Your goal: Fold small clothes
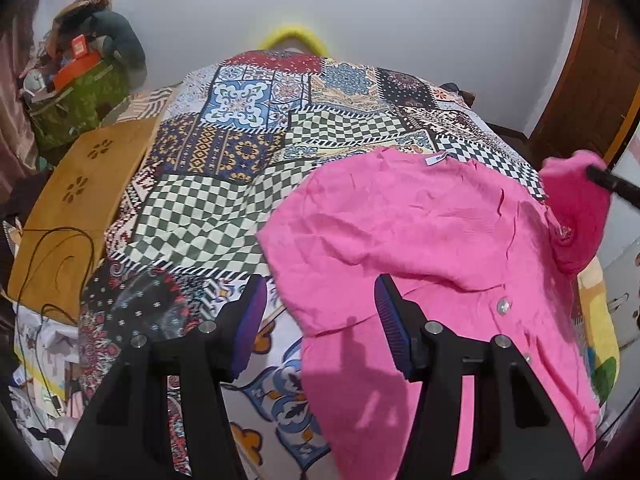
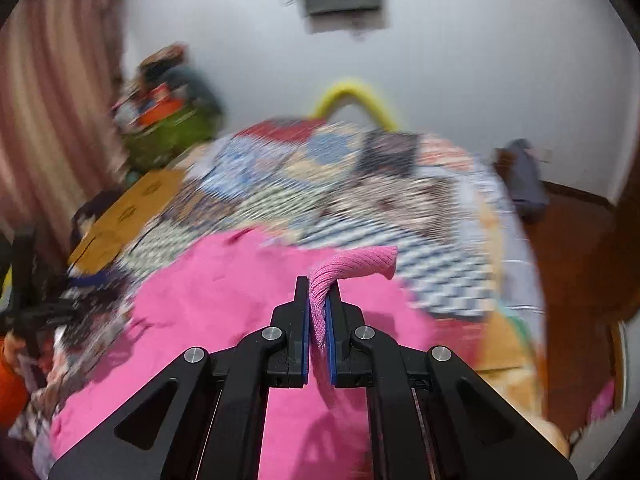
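A: The left gripper (image 1: 320,308) hangs above the bed, fingers spread wide with nothing between them. Its right finger (image 1: 394,328) sits over the pink shirt (image 1: 420,232), its left over the quilt (image 1: 208,208).

B: And the right gripper (image 2: 319,304)?

A: Pressed together on a ribbed cuff (image 2: 352,266), which curls out past its fingertips to the right. In the left view that gripper shows only as a dark bar at the far right, where a pink sleeve (image 1: 576,208) is lifted off the bed.

B: Where does the shirt lie?

A: Spread on the quilt, ahead and to the right of the left gripper, directly below and ahead of the right one. A button (image 1: 503,306) shows just right of the left gripper's right finger, and a white label (image 1: 436,159) at the far edge.

B: Anything else?

A: A wooden board (image 1: 80,200) to the far left, beside the quilt. The right view is blurred.
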{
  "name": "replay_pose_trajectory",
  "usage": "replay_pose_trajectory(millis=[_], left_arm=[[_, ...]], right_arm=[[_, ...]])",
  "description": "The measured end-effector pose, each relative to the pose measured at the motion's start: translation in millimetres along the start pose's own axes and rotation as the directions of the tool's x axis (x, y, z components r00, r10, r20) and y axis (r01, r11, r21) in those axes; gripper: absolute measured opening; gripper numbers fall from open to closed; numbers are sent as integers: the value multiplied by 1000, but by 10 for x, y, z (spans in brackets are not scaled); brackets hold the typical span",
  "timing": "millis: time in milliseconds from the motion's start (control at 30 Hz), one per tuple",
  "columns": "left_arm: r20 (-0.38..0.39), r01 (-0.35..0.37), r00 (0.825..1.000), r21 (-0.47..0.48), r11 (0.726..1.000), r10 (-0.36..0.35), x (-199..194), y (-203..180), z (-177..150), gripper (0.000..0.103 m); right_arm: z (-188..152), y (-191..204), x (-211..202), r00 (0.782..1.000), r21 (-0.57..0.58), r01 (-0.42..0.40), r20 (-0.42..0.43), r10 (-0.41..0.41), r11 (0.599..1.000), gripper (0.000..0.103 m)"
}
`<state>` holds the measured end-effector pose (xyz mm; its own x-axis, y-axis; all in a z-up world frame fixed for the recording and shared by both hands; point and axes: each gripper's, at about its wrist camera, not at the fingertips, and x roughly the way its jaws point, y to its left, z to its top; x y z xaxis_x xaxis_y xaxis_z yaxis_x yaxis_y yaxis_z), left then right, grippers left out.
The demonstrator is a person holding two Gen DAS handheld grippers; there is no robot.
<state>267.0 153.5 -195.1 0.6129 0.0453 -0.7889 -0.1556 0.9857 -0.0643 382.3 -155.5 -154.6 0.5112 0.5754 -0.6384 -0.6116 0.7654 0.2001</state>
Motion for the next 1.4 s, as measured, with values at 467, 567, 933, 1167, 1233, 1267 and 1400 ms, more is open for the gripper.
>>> replay_pose_trajectory(millis=[467, 567, 933, 1167, 1233, 1267, 1400], left_arm=[[-28, 21, 999, -12, 1000, -21, -89, -107, 34, 56], [-36, 47, 998, 15, 999, -46, -63, -353, 123, 64], [-114, 116, 989, 234, 965, -91, 411, -1763, 244, 65], [-125, 24, 992, 371, 928, 24, 841, -2235, 160, 19], [-125, 10, 991, 364, 931, 38, 887, -2184, 153, 9], [-118, 15, 993, 355, 935, 28, 865, -2135, 161, 9], [-52, 16, 999, 305, 952, 0, 573, -1853, 190, 9]], right_arm=[[-598, 510, 617, 959, -96, -118, -269, 88, 988, 40], [-557, 355, 386, 973, -41, -93, -216, 82, 995, 47], [-744, -409, 49, 984, 97, 63, -169, -46, 993, 47], [-959, -589, 141, 979, 146, 46, -204, -15, 988, 47], [-999, -611, 176, 978, 153, 34, -211, -1, 988, 47], [-1012, -607, 188, 977, 155, 29, -212, 5, 987, 47], [-1035, -588, 246, 976, 157, 12, -218, 23, 988, 47]])
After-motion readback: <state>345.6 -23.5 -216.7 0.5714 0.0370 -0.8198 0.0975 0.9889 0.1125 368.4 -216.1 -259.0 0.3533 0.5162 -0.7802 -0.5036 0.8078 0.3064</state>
